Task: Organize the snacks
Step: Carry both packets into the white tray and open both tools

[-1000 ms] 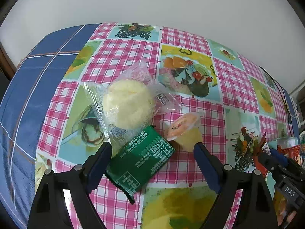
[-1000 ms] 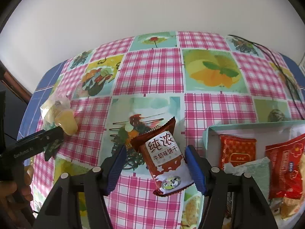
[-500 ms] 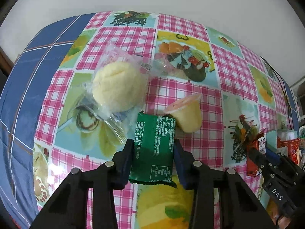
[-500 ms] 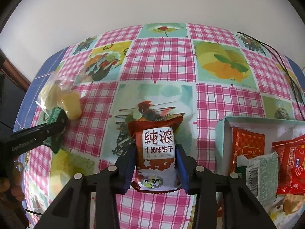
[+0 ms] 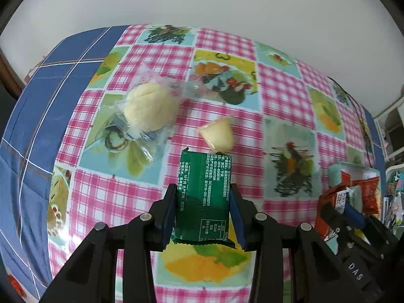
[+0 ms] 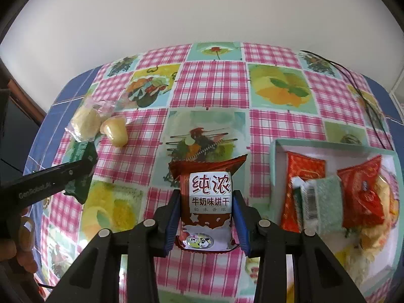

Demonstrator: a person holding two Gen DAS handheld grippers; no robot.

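My left gripper (image 5: 203,197) is shut on a green snack packet (image 5: 203,202), held a little above the checked tablecloth. Beyond it lie a pale bun in a clear wrapper (image 5: 150,107) and a yellow jelly cup (image 5: 218,133) on its side. My right gripper (image 6: 205,202) is shut on a brown milk-biscuit packet (image 6: 208,202), also lifted off the cloth. To its right stands a pale green box (image 6: 274,166) holding red packets (image 6: 301,176) and other snacks. In the right wrist view the left gripper (image 6: 75,174) appears at the far left with the green packet (image 6: 83,156).
A black cable (image 6: 363,96) trails over the table's far right corner. The blue border of the cloth (image 5: 43,106) marks the left table edge. A white wall rises behind the table. A person's hand (image 6: 15,247) holds the left gripper's handle.
Both grippers went from open around their packets to shut on them, then rose with the packets off the tablecloth. The bun and jelly cup have stayed in place.
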